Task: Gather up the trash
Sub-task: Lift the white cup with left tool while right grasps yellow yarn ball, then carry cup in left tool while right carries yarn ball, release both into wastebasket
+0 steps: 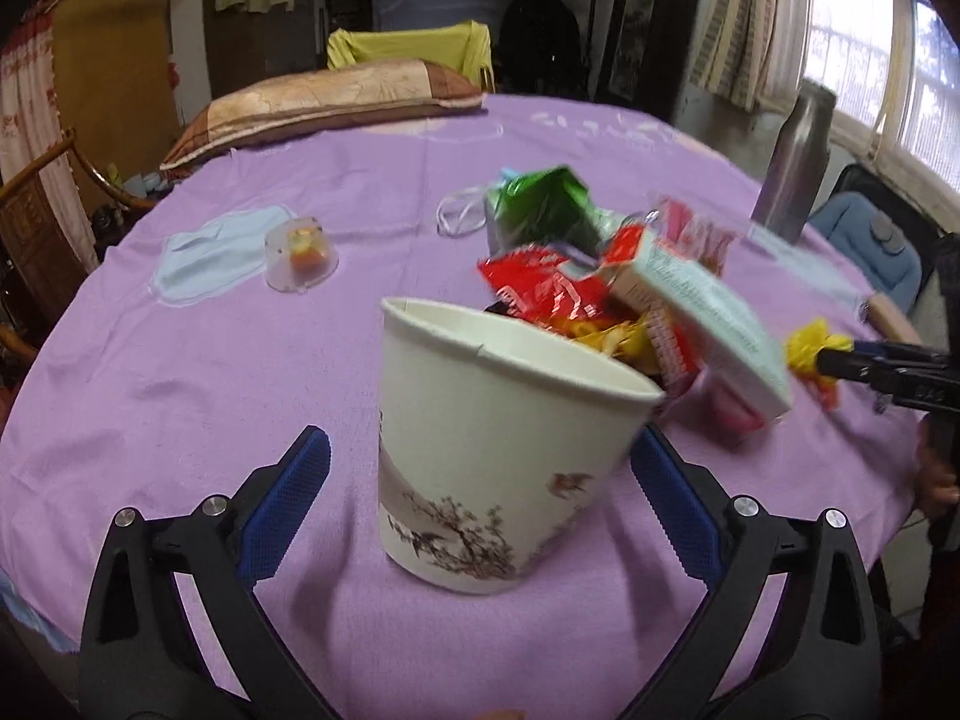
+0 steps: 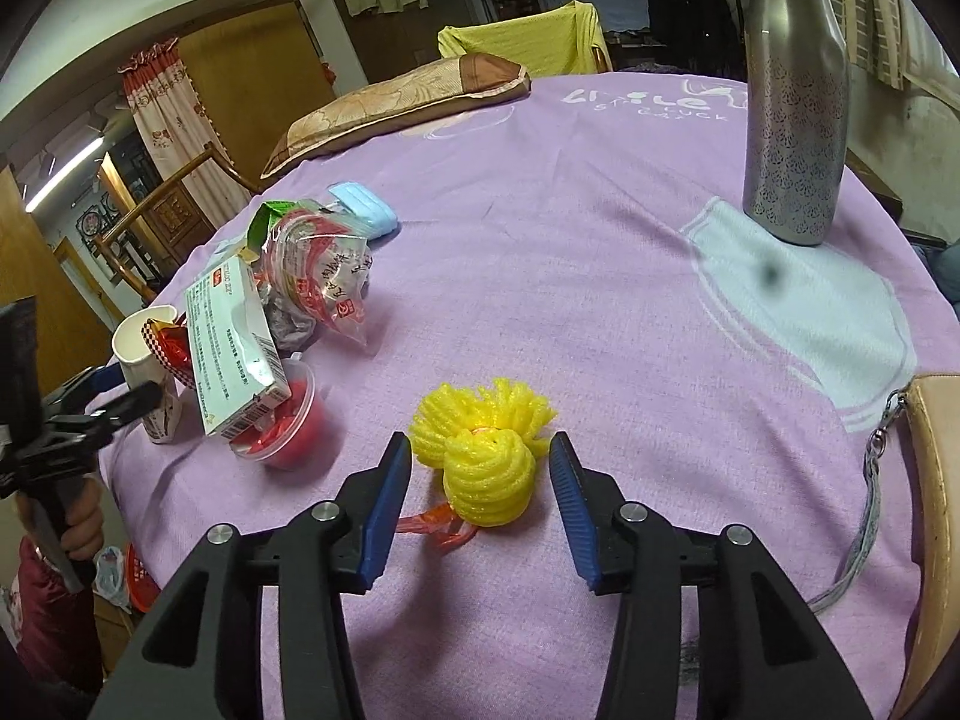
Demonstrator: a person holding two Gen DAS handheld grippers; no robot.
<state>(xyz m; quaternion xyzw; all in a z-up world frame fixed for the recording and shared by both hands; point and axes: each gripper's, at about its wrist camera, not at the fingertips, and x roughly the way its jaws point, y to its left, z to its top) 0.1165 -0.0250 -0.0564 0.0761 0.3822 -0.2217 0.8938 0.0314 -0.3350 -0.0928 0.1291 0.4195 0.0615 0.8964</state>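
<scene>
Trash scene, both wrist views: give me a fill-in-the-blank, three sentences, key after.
1. The paper cup stands between the open jaws of the ___ gripper.
2. The foam fruit net between the right gripper's fingers is ___ in colour.
3. The tablecloth is ___.

Missing words: left; yellow; purple

Left gripper (image 1: pixel 480 498) angled downward, jaws spread wide, pads clear of what stands between them. Right gripper (image 2: pixel 480 474) tilted down likewise, jaws part-open, pads untouching.
</scene>
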